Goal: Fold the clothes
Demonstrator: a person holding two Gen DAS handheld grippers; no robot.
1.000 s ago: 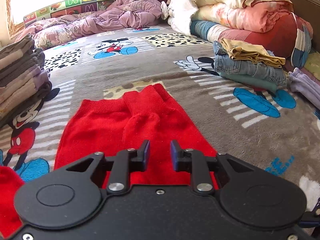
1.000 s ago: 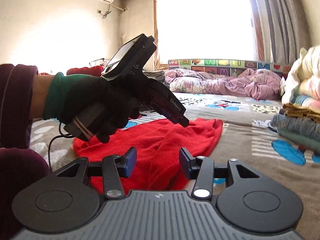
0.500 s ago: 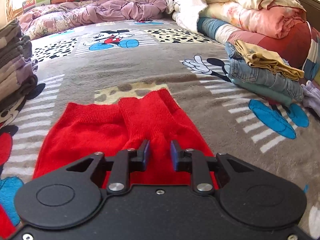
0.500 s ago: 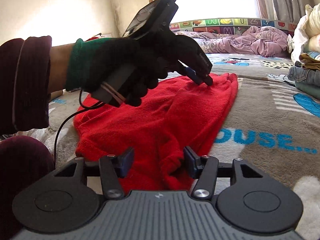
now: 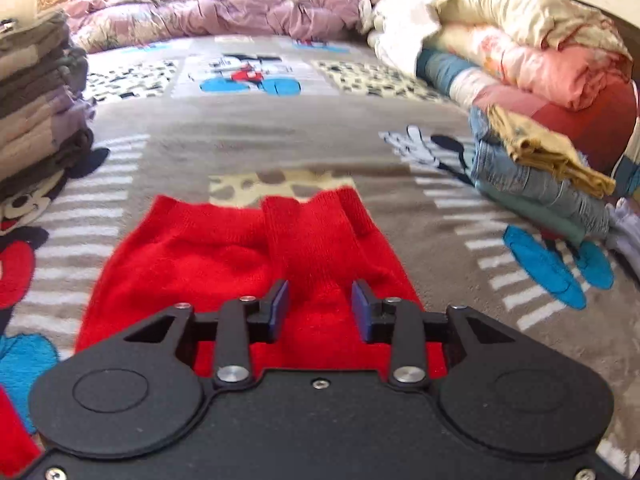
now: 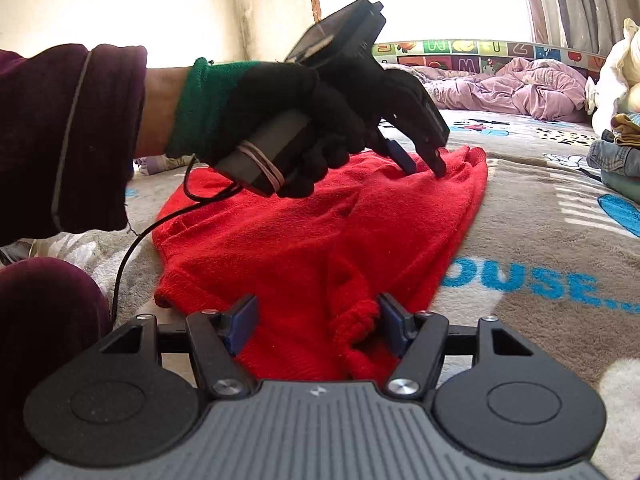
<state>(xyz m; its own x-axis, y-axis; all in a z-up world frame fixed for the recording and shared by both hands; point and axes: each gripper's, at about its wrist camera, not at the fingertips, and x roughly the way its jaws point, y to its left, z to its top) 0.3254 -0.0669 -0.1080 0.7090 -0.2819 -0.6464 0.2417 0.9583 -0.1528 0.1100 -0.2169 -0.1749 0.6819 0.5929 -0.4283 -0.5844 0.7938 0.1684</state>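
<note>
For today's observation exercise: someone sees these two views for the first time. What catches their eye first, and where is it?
The bright red knit garment spread on the grey cartoon-print blanket dominates both views. In the right wrist view a black-gloved hand holds the left gripper with its tips down on the garment's far end. The right gripper sits at the near edge, jaws open around a bunched fold.

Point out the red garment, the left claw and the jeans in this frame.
red garment (image 5: 192, 256): left wrist view, flat left half of the knit.
left claw (image 6: 424, 164): right wrist view, between the tips resting on the garment.
jeans (image 5: 520, 176): left wrist view, folded denim edge under the yellow cloth.
</note>
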